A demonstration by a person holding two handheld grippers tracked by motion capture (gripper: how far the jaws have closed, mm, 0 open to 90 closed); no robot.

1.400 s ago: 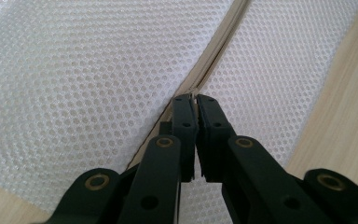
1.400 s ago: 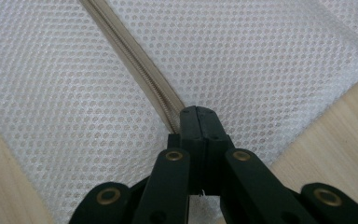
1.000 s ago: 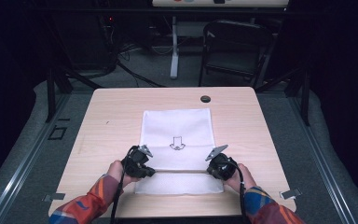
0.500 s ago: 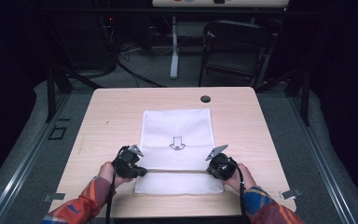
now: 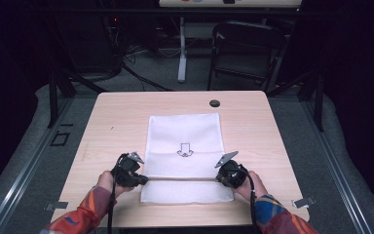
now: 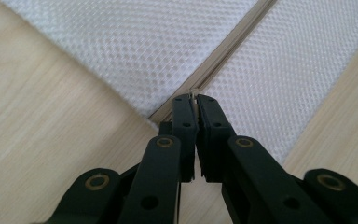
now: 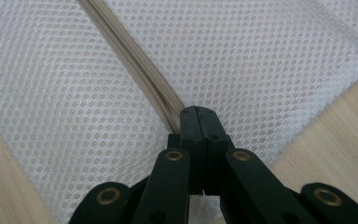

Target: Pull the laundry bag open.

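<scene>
On the light wooden tabletop (image 5: 112, 126), a white mesh bag (image 5: 185, 136) is laid flat at the centre, with a small black arrow mark (image 5: 184, 149) printed near its middle and a beige zipper (image 5: 182, 179) running across it close to its near edge. At about eight o'clock from the arrow mark, the left gripper (image 5: 144, 180) is held by a hand (image 5: 106, 181) in a patterned sleeve (image 5: 85, 214), right at the bag's left edge where the zipper ends. In the left gripper view, its fingers (image 6: 185, 109) are seen closed together at the zipper's end (image 6: 195, 92), with a small pale tab pinched between the tips; whether this is the zipper pull cannot be told. Bare wood is seen at nine o'clock of those fingers and mesh at twelve and two o'clock. At about four o'clock from the arrow mark, the right gripper (image 5: 220, 178) is held by the other hand (image 5: 254, 184) over the zipper's right end. In the right gripper view, its fingers (image 7: 205, 116) are pressed fully together on the zipper (image 7: 135, 65), which runs off toward eleven o'clock across the mesh. A dark round grommet (image 5: 215, 103) is set in the tabletop at one o'clock from the bag, and a black chair (image 5: 246, 53) stands on the floor beyond the far edge.
</scene>
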